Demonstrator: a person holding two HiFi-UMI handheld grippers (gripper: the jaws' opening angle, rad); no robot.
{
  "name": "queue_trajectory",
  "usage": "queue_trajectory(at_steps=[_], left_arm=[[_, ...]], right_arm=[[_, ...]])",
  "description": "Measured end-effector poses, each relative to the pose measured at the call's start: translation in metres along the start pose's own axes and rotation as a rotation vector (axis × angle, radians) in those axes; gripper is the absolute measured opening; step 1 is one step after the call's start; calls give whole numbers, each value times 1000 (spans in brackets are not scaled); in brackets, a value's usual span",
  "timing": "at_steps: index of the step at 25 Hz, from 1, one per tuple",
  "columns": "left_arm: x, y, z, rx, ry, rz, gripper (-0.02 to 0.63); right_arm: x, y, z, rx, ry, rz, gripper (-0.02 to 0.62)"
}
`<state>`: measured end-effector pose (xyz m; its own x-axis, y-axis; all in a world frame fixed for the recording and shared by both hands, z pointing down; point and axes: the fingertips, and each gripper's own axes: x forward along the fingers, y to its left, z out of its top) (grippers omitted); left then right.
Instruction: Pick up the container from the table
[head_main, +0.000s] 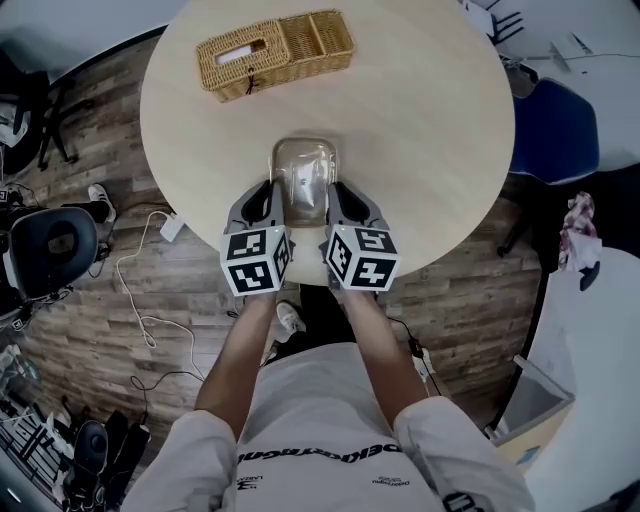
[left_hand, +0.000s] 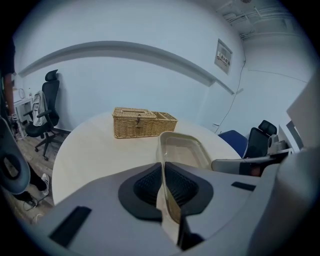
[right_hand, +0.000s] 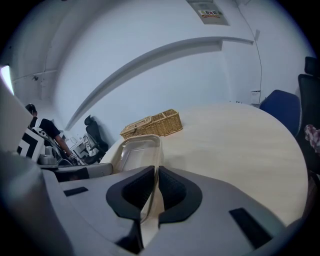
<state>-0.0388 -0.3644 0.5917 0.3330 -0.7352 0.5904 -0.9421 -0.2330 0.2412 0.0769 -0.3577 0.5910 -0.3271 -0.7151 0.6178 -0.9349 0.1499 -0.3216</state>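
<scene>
A clear rectangular plastic container (head_main: 303, 175) sits on the round pale table (head_main: 430, 120), near its front edge. My left gripper (head_main: 273, 203) is shut on the container's left rim (left_hand: 161, 150), and my right gripper (head_main: 334, 203) is shut on its right rim (right_hand: 159, 152). In the left gripper view the container (left_hand: 186, 151) stretches away to the right of the jaws. In the right gripper view the container (right_hand: 132, 152) lies to the left of the jaws. It looks empty.
A wicker basket (head_main: 275, 52) with a lidded half and an open half stands at the table's far side. A blue chair (head_main: 555, 130) is to the right. Cables (head_main: 140, 300) trail over the wooden floor, and a black office chair (head_main: 45, 245) stands at left.
</scene>
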Motion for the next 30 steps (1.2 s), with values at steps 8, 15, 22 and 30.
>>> queue_trajectory(at_steps=[8,15,22,30], left_arm=[[-59,-15,24,27,-94,-17,37],[-117,-29,39,61,-177,-30,37],[-179,-44,47,94,-260,-50,37],[-247,-67,56,122,-354,-78,37]], right_arm=[[-55,29,18,-35,-91,3,55],[-108,55,29,-77,-170,5,55],[-169,85,30,-126,-255,-2,57],[-234,109,33,-160,-353,-11,57]])
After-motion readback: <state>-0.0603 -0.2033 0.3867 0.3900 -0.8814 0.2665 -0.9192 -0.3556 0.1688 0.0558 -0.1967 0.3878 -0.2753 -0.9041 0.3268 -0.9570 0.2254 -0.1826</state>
